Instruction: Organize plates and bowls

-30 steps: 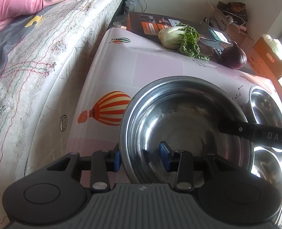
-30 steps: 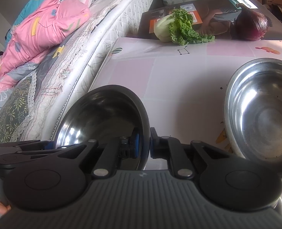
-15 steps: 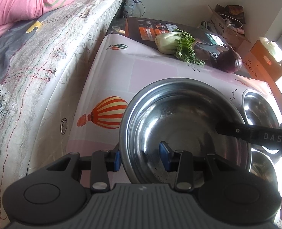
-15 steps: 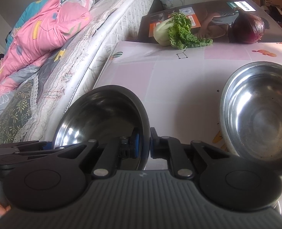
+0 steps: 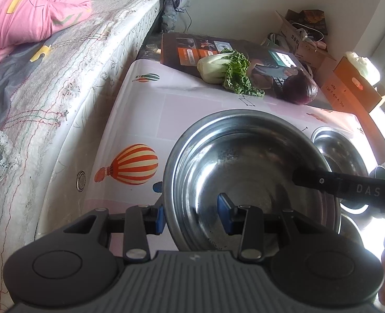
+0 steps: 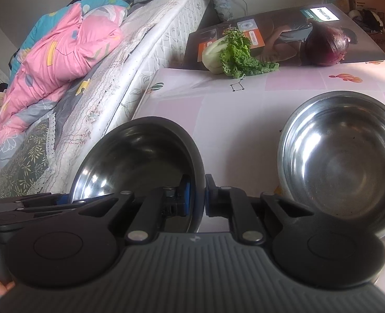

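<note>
The right gripper [image 6: 197,195] is pinching the right-hand rim of the large steel bowl [image 5: 244,172], with one blue pad inside the wall and one outside, closed tight on the metal. The left gripper [image 5: 191,215] is straddling the near-left rim of the same bowl, but its fingers are standing apart, with a clear gap from the inner pad [image 5: 225,215] to the wall; so it is not gripping yet. The bowl is sitting low over the pink balloon-print tablecloth [image 5: 145,114], near the edge beside the bed [image 5: 62,83]. From these views I cannot say for sure if its bottom is touching the cloth or is a little lifted.

A second steel bowl [image 6: 341,159] is standing apart to the right on the table, and I judge it is the place for nesting.

To do this step well, the person is probably needing to keep the bowl level, because one pinch on a thin, smooth rim lets the bowl swing or slip. Closing the left pads on the rim before carrying would be giving a steadier hold. Then the bowl should be coming over the other one centred and going down slowly, so the steel is not knocking. The bok choy [image 5: 226,70] and the purple cabbage [image 5: 300,90] are lying far at the back, out of the way.
</note>
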Tool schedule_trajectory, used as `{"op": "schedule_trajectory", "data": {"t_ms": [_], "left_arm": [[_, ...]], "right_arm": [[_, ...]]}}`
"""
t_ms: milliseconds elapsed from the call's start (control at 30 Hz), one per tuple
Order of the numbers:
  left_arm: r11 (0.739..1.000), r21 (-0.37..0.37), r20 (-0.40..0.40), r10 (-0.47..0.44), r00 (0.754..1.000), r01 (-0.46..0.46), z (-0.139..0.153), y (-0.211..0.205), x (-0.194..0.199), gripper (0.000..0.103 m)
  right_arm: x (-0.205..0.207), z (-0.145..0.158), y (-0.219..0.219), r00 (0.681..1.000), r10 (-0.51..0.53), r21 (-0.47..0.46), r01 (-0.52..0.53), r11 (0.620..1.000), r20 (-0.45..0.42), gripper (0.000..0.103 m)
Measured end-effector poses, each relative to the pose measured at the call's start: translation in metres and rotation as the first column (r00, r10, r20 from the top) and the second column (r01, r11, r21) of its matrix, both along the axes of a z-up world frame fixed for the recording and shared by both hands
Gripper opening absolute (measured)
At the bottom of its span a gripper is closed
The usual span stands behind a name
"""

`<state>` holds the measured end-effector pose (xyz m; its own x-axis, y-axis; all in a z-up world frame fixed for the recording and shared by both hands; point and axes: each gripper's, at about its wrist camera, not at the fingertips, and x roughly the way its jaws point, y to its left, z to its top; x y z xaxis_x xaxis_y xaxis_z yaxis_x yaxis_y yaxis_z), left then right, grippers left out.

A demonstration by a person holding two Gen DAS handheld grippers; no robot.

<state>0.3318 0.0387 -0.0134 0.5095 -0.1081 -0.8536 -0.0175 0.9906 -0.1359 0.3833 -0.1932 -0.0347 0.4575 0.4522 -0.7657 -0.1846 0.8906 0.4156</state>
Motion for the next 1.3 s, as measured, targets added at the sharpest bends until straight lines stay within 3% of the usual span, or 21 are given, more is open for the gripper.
{"op": "schedule_trajectory", "data": {"t_ms": [600,900,1300], "left_arm": [[0.994,0.006,0.03,-0.109,0.994,0.109,0.013,-0.103,0.036,0.04],[0.981,0.03,0.018,-0.19,0.982,0.19,-0.013,-0.162,0.06,0.04],[0.97,0.08,0.003,-0.229,0.973,0.228,-0.035,-0.191,0.073,0.04]], "right_arm": [[0.009,0.015,-0.111,0.985,-0.169,0.027,0.168,0.985,0.032,0.011],[0.02,-0.015,-0.175,0.965,-0.264,0.023,0.264,0.964,0.005,0.011],[0.03,-0.05,-0.195,0.954,-0.301,0.002,0.301,0.954,-0.008,0.012]]}}
